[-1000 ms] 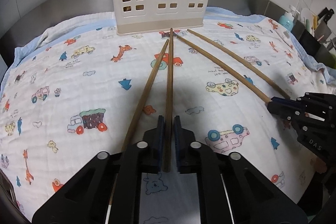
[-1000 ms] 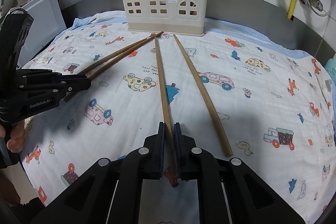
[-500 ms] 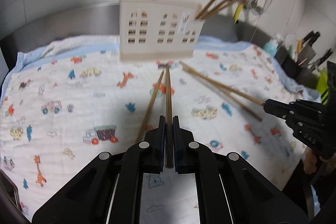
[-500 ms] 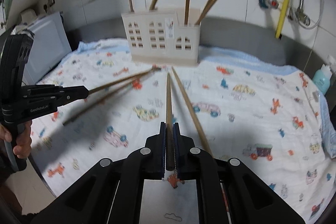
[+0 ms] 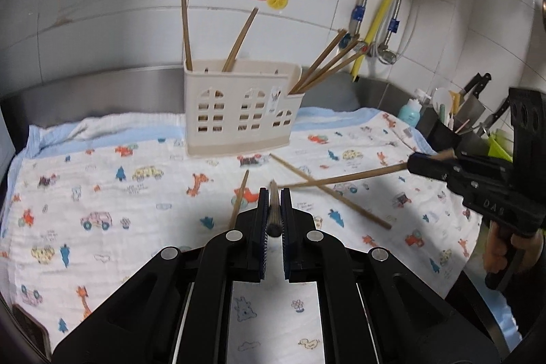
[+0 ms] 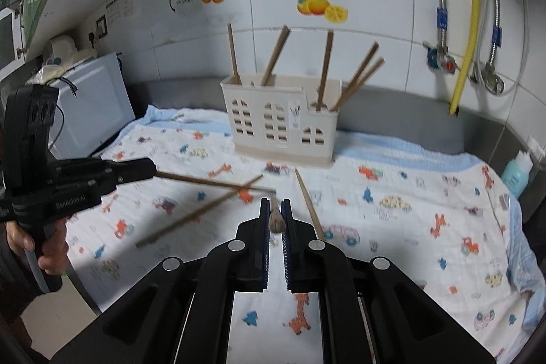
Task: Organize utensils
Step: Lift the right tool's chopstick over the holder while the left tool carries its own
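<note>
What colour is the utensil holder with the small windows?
Cream, or pale beige, utensil holder; the left wrist view shows it best.

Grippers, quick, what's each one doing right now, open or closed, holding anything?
Left gripper: closed on a chopstick, lifted off the cloth.
Right gripper: closed on another chopstick, also lifted.

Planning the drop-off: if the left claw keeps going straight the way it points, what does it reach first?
Probably the holder: the left claw, shut on a chopstick, aims at its lower front wall. Depth is unclear.
</note>
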Demonstrator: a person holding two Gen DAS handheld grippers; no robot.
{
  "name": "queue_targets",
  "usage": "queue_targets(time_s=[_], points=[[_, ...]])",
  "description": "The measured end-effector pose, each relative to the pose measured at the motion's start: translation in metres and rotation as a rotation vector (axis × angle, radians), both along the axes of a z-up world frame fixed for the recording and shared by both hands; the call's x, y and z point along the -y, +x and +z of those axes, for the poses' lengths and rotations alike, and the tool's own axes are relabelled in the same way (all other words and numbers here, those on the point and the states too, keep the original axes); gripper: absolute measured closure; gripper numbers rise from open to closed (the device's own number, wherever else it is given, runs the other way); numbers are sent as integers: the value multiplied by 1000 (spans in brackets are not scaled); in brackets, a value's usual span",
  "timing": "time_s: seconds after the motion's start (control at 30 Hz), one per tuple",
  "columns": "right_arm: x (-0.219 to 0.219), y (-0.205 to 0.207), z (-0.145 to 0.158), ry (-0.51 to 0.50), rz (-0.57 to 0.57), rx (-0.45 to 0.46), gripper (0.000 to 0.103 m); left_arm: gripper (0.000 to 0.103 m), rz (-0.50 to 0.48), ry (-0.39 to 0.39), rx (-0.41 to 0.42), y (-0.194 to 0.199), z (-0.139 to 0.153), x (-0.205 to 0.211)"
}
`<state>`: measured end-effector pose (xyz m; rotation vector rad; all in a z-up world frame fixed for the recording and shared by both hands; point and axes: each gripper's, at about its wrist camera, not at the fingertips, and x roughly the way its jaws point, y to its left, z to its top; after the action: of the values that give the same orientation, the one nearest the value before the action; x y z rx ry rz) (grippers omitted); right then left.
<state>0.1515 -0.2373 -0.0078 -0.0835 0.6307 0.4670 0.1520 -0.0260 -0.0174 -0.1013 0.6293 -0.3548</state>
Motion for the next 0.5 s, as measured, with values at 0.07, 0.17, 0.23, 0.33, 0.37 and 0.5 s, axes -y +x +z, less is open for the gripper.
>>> queue_targets(time_s=[0.07,0.17,0.23,0.33,0.37,0.5], points=[[-3,3,9,4,6,8,97,97,-9,4,8,1,4,0],[-7,10,25,7,12,18,97,97,-12,8,17,6,14,-2],[-8,15,37,10,15,29,96,97,-14,-2,17,11,20,-5],[-9,28,60,26,25,45,97,97,-18,5,29,20,32,-8],[-9,31,66,28,27,51,97,97,-17,9,32,22,35,-8],[-12,50,96,39,29,84,96,97,-18,26,42,35,46,-7]])
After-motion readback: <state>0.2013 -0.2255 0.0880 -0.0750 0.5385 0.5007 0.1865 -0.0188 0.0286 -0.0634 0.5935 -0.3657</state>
